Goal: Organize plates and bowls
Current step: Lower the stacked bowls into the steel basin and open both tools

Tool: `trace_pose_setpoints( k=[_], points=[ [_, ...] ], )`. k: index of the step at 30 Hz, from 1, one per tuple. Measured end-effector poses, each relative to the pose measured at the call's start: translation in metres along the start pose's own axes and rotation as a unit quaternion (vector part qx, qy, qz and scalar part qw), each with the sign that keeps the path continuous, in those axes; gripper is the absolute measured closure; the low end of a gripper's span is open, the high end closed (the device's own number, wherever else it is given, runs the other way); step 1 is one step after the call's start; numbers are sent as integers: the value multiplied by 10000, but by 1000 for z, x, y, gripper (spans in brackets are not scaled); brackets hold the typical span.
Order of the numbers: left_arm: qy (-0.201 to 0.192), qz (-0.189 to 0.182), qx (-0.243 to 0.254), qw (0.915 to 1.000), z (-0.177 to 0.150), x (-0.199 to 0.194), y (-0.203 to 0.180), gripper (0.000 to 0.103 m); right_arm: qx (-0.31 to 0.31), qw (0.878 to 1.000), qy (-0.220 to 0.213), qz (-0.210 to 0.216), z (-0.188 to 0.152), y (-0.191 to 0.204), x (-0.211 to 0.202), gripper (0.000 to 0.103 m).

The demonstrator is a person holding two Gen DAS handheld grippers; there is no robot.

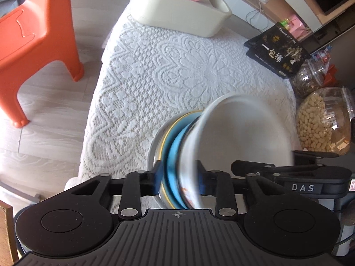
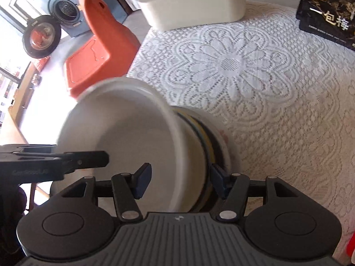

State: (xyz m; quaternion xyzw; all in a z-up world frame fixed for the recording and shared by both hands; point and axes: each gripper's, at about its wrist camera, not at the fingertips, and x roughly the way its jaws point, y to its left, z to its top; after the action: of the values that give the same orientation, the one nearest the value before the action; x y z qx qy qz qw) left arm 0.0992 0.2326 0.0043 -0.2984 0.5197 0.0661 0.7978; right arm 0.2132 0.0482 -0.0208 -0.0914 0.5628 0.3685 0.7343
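The tablecloth (image 1: 177, 66) is white openwork lace, rough and matt. The white bowl (image 1: 239, 133), low right in the left view, looks like smooth glazed ceramic, as do the blue plates (image 1: 175, 146) nested behind it. The orange chair (image 1: 33, 33), upper left, is smooth plastic with a slight sheen. The floor (image 1: 44, 119) looks like pale matt wood.

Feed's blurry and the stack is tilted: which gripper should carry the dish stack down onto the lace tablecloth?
Left, probably. The left gripper is shut across the rims of the dish stack. The right gripper only straddles the wall of the white bowl, and its grip is unclear.
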Motion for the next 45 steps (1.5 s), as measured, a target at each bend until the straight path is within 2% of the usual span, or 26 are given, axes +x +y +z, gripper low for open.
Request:
trace_pose_setpoints(
  k=[3, 11, 16, 22, 24, 27, 43, 45],
  points=[
    [-5, -58, 22, 10000, 0, -2, -1, 79, -126, 9998, -158, -43, 2, 5, -7, 43],
    [-17, -122, -34, 9999, 1, -5, 1, 79, -5, 9995, -301, 5, -3, 1, -9, 43],
    [-172, -45, -110, 9998, 5, -12, 6, 79, -235, 9982, -515, -215, -12, 5, -17, 43],
    [-56, -74, 0, 10000, 4, -6, 3, 80, -340, 9979, -551, 55, -15, 14, -25, 44],
    [-26, -66, 76, 9999, 1, -4, -1, 80, -427, 9972, -610, -9, -15, 19, -27, 44],
    [-74, 31, 169, 9998, -1, -4, -5, 80, -516, 9968, -611, -75, -17, 20, -25, 44],
    [-105, -69, 307, 9994, -3, -9, -12, 80, -234, 9985, -494, -81, -20, 4, -22, 44],
    [-154, 34, 285, 9995, -2, -9, -10, 80, -156, 9986, -490, -131, -19, -1, -21, 44]
  ],
)
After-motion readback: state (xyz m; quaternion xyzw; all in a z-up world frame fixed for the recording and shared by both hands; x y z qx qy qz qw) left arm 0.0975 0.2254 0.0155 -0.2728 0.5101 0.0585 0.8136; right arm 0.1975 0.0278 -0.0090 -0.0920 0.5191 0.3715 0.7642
